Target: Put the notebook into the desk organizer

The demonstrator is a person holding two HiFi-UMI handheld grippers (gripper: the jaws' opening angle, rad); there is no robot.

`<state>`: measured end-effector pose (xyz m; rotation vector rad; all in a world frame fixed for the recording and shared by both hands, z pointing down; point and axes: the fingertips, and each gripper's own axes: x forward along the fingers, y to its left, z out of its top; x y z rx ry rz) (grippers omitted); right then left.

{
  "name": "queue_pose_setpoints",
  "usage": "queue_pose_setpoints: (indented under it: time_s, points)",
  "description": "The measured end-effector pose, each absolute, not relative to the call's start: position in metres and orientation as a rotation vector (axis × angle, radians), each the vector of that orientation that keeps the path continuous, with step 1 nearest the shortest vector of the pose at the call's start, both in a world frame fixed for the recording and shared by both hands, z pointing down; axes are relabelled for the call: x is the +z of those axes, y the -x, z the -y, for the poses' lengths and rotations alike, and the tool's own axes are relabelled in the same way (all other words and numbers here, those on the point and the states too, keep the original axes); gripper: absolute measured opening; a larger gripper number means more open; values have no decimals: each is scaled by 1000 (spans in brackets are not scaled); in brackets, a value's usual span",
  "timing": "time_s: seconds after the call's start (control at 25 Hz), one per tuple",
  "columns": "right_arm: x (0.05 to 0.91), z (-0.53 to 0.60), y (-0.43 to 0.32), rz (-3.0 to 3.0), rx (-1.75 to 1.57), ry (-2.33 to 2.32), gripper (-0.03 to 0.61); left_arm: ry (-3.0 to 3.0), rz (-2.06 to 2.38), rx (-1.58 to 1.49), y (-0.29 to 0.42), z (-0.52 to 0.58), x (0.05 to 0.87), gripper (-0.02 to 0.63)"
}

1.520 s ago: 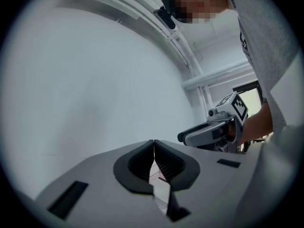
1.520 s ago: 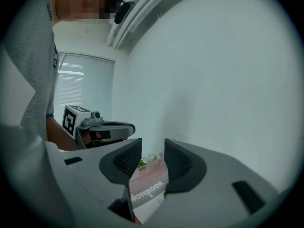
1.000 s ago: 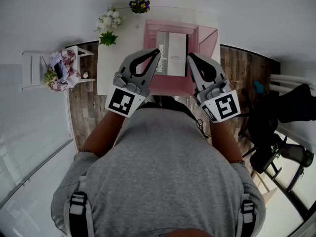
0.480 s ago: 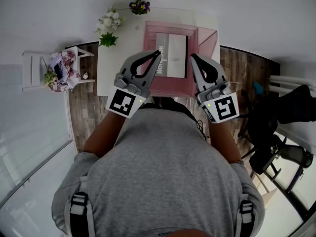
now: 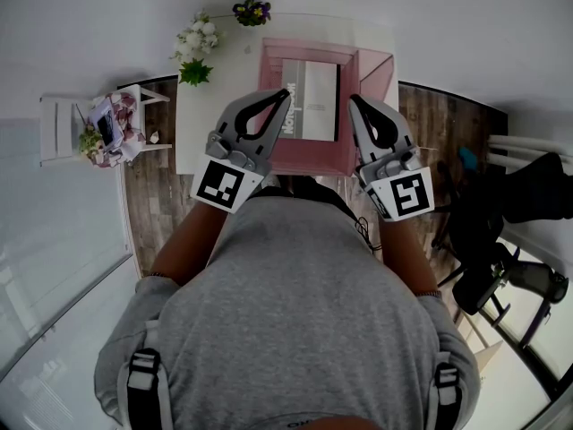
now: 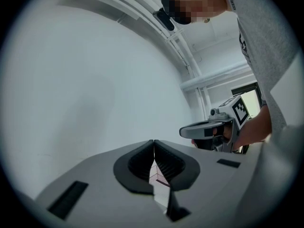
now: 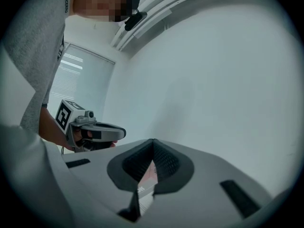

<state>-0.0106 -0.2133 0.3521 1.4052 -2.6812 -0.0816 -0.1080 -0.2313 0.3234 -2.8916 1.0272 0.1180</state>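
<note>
Notebook (image 5: 312,98), flat and grey-covered, lies in the pink straight-walled desk organizer (image 5: 372,70) on the white surface (image 5: 224,70). The left gripper (image 5: 285,94) and right gripper (image 5: 354,100) flank it, jaws pressed together, empty.

the left gripper (image 5: 285,94) and right gripper (image 5: 353,100) have matt grey plastic shells and ribbed black pads (image 6: 166,163). the pink rectangular desk organizer (image 5: 376,72) looks smooth, faintly glossy. the grey-and-white notebook (image 5: 315,97) has a matt paper cover. the dark plank floor (image 5: 152,195) looks wooden; the grey shirt (image 5: 295,312) is soft cloth.
</note>
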Motion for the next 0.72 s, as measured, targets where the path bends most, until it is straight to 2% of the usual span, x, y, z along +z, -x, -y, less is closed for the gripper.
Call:
queue_pose_setpoints:
  time_s: [0.72]
  points:
    - [354, 223, 12, 2685, -71, -1386, 8, 2887, -1039, 103, 111, 241, 326, 20]
